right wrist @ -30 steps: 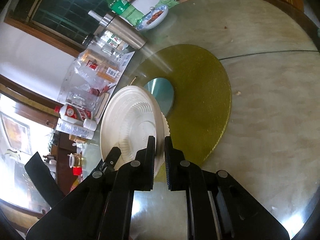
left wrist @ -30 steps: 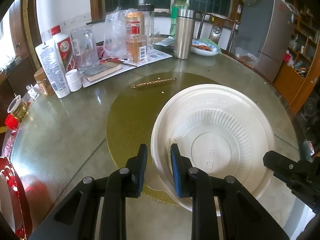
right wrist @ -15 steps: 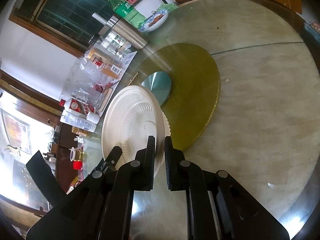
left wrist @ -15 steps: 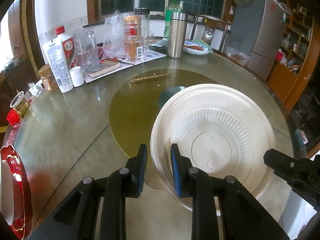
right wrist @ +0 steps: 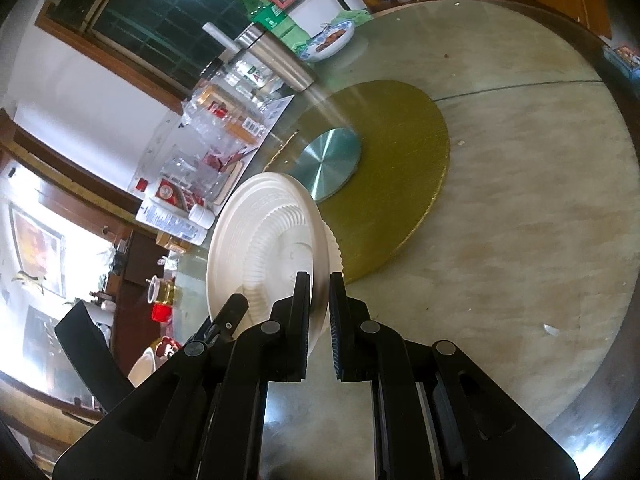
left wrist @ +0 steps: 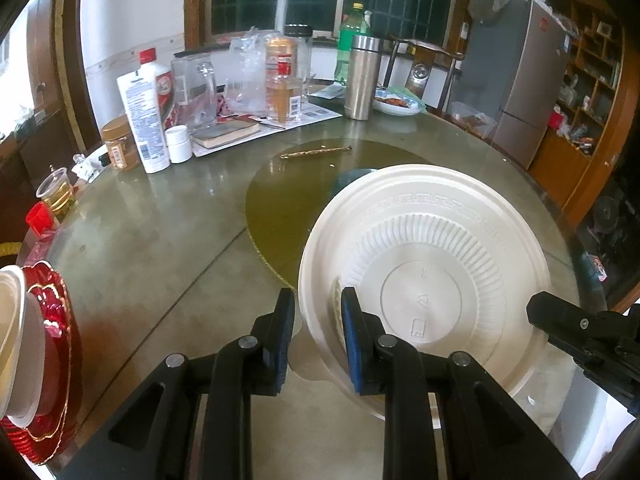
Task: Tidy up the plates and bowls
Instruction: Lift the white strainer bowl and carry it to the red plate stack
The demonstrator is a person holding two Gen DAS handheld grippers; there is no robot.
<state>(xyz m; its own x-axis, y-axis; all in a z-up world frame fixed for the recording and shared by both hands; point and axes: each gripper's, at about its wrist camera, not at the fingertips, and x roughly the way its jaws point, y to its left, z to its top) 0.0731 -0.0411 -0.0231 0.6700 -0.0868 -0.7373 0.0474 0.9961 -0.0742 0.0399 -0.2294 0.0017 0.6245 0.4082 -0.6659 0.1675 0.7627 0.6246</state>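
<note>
A white disposable plate (left wrist: 432, 256) with a ribbed wall is held upside down above the round glass table (left wrist: 160, 240). My left gripper (left wrist: 318, 320) is shut on its near-left rim, one blue-padded finger outside and one over the ribbed wall. In the right wrist view the plate (right wrist: 260, 240) shows edge-on, tilted, and my right gripper (right wrist: 319, 304) is shut on its rim. A second ribbed edge (right wrist: 335, 248) peeks out behind it. The right gripper's finger (left wrist: 576, 324) shows at the plate's far right.
A stack of red plates (left wrist: 52, 340) with a white bowl (left wrist: 16, 340) on it sits at the near-left table edge. Bottles, a steel flask (left wrist: 362, 76), jars and a book crowd the far left. A gold disc (right wrist: 400, 184) with a metal hub (right wrist: 328, 164) marks the centre.
Both grippers have pulled back together with the plate. The bottles and gold disc look farther away, and the red plate stack has come further into view at the left.
</note>
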